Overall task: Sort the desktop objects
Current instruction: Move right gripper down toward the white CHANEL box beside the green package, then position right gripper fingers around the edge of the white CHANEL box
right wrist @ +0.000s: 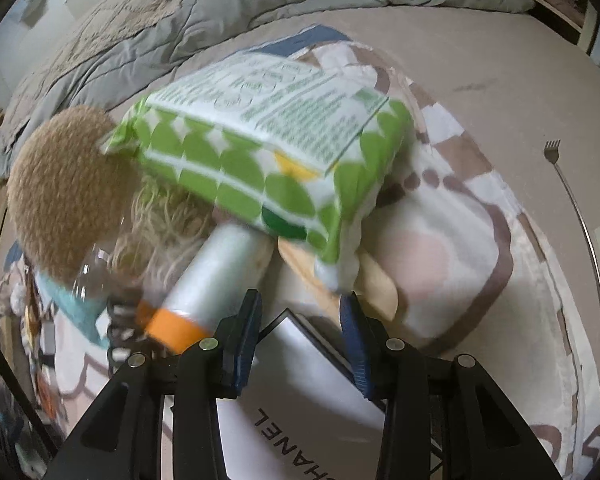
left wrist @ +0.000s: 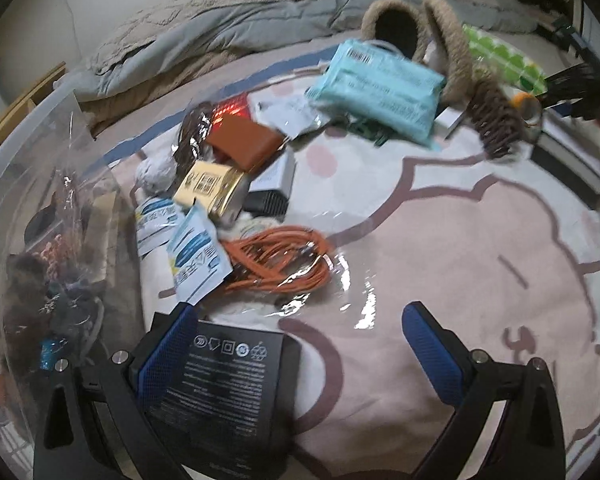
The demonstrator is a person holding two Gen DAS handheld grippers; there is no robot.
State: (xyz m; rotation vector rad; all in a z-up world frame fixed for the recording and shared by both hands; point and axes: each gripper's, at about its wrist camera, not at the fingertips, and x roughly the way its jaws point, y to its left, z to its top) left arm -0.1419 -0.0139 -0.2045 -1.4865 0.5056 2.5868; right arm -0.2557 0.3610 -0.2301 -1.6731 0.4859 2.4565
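Note:
My left gripper point(left wrist: 300, 344) stands wide open above the pink cartoon blanket point(left wrist: 460, 272). A black box with white print point(left wrist: 236, 392) lies flat beside and partly under its left pad, and no pad presses on it. In the right wrist view my right gripper point(right wrist: 300, 332) hangs partly open over a corner of a flat white CHANEL box point(right wrist: 296, 400). The box face shows through the gap and runs under both fingers. Just beyond lie a silver tube with an orange cap point(right wrist: 220, 276), a green-and-white packet point(right wrist: 260, 152) and a brown plush slipper point(right wrist: 68, 192).
A clear plastic bin point(left wrist: 28, 152) holding dark odds and ends stands at the left. On the blanket lie an orange cable coil point(left wrist: 284, 264), white-blue sachets point(left wrist: 192, 256), a gold box point(left wrist: 216, 188), a brown wallet point(left wrist: 244, 140) and a teal packet point(left wrist: 380, 84). A grey duvet point(left wrist: 220, 28) lies behind.

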